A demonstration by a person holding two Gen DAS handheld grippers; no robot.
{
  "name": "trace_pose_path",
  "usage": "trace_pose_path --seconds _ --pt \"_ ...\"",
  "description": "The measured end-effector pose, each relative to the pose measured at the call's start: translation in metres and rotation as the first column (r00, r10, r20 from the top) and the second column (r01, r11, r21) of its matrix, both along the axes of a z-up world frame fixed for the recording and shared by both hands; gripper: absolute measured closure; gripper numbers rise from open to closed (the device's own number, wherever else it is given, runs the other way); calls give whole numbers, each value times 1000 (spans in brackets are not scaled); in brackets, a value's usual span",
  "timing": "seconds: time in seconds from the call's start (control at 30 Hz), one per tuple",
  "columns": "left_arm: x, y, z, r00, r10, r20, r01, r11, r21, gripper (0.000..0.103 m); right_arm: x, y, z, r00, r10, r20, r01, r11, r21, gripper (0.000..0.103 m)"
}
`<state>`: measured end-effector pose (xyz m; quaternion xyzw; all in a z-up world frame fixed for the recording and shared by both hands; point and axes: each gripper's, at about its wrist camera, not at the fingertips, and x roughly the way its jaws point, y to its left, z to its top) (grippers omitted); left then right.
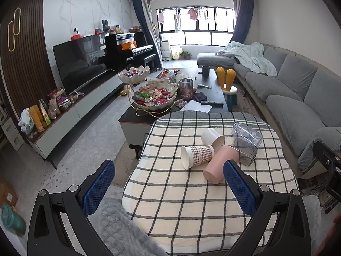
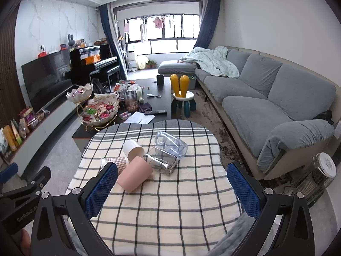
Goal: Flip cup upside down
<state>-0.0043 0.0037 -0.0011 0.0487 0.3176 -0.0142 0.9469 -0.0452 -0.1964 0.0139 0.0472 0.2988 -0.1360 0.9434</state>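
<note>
We can read only one marking: in the right wrist view, pale lettering "CenRoboL.AI", or something close to it, runs along the black body of the left claw (image 2: 12, 183) at the lower left edge. Print on the snack packets (image 2: 20, 125) and papers (image 2: 141, 118) is too small for us to read.

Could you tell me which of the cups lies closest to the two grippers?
The pink cup, plain pink and nearest the front; the plaid, white and clear ones lie behind.
</note>
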Motion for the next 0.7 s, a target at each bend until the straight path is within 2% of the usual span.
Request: trace_pose_path --seconds 0.1,0.17,0.4,0.7 --pt "-1 1 -1 1000 12 -2 -12 1000 -1 0 3 6 -3 1000 12 1 -12 1000 -10 0" --pt "8 -1 -10 1000 16 -10 -16 1000 0 0 12 8 -13 1000 19 -1 -19 1000 -10 0" --pt "35 1 -20 998 35 -52 -35 999 0 0 43 11 -17 998 52 -34 -52 998 -18 0" --pt "95 9 -41 992 78 -102 -80 997 -9 0 121 13 -35 980 133 -146 -136 991 -10 0"
